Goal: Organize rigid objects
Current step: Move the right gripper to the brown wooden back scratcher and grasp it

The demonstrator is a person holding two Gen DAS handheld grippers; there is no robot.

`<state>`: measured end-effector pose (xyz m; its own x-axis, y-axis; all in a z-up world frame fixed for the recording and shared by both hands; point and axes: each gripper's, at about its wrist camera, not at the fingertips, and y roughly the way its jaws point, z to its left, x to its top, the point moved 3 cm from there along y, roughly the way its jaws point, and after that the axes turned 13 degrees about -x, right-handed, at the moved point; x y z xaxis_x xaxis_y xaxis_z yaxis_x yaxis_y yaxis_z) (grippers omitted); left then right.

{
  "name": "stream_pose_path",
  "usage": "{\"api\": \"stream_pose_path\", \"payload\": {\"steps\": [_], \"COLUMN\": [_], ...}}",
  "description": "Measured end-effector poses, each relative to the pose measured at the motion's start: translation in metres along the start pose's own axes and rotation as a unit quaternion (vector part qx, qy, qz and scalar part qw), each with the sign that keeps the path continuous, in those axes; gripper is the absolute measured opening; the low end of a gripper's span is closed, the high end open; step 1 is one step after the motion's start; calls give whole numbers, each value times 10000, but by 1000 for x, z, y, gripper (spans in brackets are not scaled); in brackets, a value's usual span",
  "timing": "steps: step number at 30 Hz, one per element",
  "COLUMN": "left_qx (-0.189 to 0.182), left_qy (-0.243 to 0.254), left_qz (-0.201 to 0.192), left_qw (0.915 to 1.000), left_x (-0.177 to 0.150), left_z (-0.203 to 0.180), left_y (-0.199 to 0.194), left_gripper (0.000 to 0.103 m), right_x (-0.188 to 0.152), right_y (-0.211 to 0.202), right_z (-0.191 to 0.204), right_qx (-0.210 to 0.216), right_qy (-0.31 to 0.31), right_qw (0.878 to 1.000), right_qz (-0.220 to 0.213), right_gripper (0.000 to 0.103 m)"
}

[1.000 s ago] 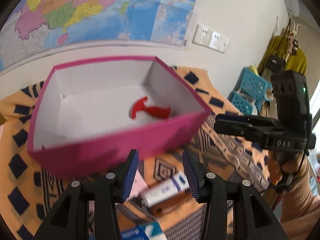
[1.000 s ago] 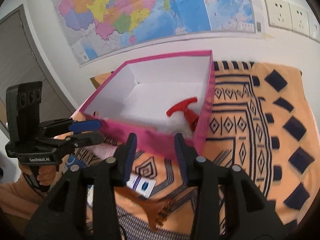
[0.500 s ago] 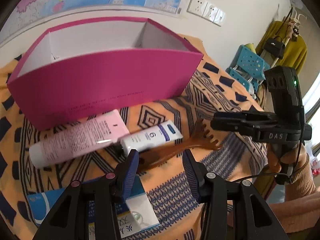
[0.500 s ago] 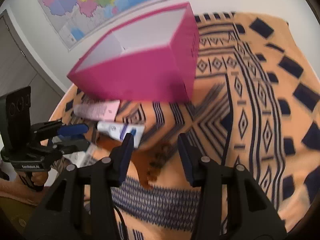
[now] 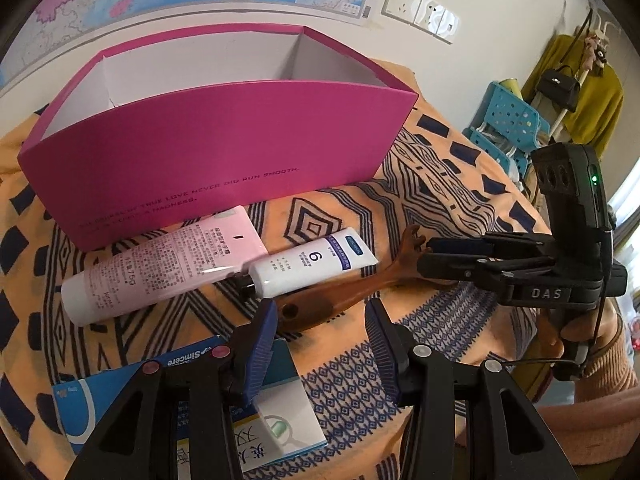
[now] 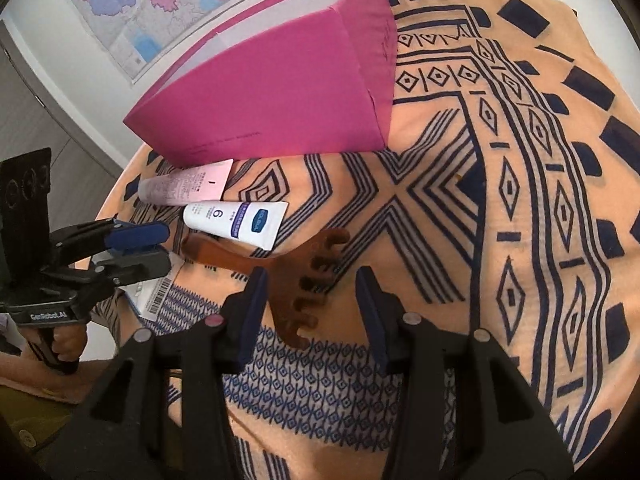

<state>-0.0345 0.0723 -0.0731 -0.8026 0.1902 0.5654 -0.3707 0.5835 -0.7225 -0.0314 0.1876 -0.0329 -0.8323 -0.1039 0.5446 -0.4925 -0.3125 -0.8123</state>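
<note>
A brown wooden comb (image 6: 296, 276) lies on the patterned cloth in front of the pink box (image 5: 216, 152). Its toothed head sits between the fingers of my right gripper (image 6: 312, 292), whose jaws are closing without touching it. The comb's handle end (image 5: 308, 308) lies just ahead of my left gripper (image 5: 318, 320), which is open and empty. A white tube (image 5: 312, 264) rests across the comb's handle, next to a pink tube (image 5: 160, 268). The near wall of the box hides its floor. Each gripper shows in the other's view: the right gripper (image 5: 436, 258) and the left gripper (image 6: 160, 250).
A blue and white medicine carton (image 5: 180, 380) lies under my left gripper near the cloth's front edge. The orange cloth (image 6: 520, 200) stretches bare to the right of the box. A wall with a map and sockets (image 5: 420, 16) stands behind, and blue crates (image 5: 508, 124) at the far right.
Both grippers have sunk toward the cloth, so the box is now seen from the side and its inside is hidden. The right gripper has come down around the comb's head.
</note>
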Motion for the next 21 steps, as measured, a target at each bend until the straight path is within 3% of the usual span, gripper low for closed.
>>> {"api": "stream_pose_path", "payload": {"steps": [2, 9, 18, 21], "left_qx": [7, 164, 206, 57], "left_qy": [18, 24, 144, 79], "left_qz": [5, 39, 271, 343], "left_qw": [10000, 9999, 9993, 9994], "left_x": [0, 1, 2, 4], "left_z": [0, 4, 0, -4], "left_y": [0, 0, 7, 9], "left_gripper": [48, 50, 59, 59], "right_x": [-1, 0, 1, 1], "right_y": [2, 2, 1, 0], "right_z": [1, -5, -13, -19], "right_qx": [5, 115, 139, 109], "right_qy": [-32, 87, 184, 256], "right_qw": [10000, 9999, 9997, 9995], "right_qz": [44, -38, -104, -134], "right_gripper": [31, 11, 10, 9]}}
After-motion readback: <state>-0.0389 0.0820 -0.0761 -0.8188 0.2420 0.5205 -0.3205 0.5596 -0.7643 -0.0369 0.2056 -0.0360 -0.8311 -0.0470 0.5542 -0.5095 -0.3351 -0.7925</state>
